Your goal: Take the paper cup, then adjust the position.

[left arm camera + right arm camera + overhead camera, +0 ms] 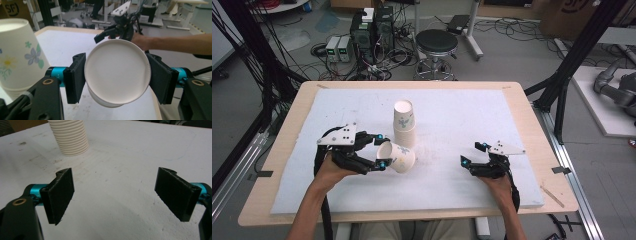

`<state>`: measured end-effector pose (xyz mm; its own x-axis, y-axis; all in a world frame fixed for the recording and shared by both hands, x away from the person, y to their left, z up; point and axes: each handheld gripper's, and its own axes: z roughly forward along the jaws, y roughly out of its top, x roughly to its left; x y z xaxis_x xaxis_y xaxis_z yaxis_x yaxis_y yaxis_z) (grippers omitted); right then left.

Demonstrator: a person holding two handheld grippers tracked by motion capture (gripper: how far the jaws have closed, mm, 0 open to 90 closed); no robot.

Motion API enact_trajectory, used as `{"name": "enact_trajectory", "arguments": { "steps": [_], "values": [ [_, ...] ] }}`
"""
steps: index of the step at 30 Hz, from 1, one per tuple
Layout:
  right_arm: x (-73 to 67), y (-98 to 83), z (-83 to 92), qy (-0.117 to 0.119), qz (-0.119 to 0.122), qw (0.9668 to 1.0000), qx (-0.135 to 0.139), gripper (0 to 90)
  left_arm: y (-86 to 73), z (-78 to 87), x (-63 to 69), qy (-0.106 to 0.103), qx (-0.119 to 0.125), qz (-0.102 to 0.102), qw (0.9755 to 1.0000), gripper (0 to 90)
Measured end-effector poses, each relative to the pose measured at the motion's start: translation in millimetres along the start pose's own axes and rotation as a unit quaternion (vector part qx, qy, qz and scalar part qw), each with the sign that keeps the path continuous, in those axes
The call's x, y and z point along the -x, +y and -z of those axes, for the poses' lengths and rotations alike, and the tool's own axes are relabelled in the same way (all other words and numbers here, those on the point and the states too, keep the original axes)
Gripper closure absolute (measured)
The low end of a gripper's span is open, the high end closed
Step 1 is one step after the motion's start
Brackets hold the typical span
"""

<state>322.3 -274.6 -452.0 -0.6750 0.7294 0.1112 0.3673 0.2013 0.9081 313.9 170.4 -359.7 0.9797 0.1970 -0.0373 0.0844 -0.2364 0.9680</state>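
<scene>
Paper cups are what lies under my hands, on the pale wooden desk (pixel 272 165) with its big white foam sheet (pixel 462 115) spread over nearly all of the top. Near the middle of that sheet stands the tall stack of white paper cups printed with small flowers (pixel 404 122), upside down, bases up and rims on the sheet; in the right gripper view its ribbed lower rims (pixel 71 140) show at the top left, and in the left gripper view it rises close on the left (pixel 18 55).

Just in front of the stack, tipped on its side and lifted a little, is the single white flowered paper cup (pixel 397 156). My left gripper (pixel 380 150) has it: the two black padded fingers (pixel 75 77) press on opposite sides of the cup near its round white end (pixel 117 71), which faces the camera on that gripper. From above, the cup's open mouth points toward my left hand (pixel 329 172).

My right gripper (pixel 473 154) sits low over the sheet, well apart from both cups, right of the stack. Its fingers (pixel 61 195) are spread wide with bare foam between them, gripping nothing. My right hand (pixel 497 182) rests behind it near the sheet's front edge.
</scene>
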Motion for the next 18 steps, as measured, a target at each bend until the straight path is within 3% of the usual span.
{"name": "enact_trajectory", "arguments": {
  "steps": [18],
  "values": [
    [1.7, 0.0, 0.1, 0.004, -0.005, 1.0, 0.002, 16.4, -2.5, 4.1, -3.3, 0.005, 0.011, 0.002, 0.9999, 35.6]
  ]
}}
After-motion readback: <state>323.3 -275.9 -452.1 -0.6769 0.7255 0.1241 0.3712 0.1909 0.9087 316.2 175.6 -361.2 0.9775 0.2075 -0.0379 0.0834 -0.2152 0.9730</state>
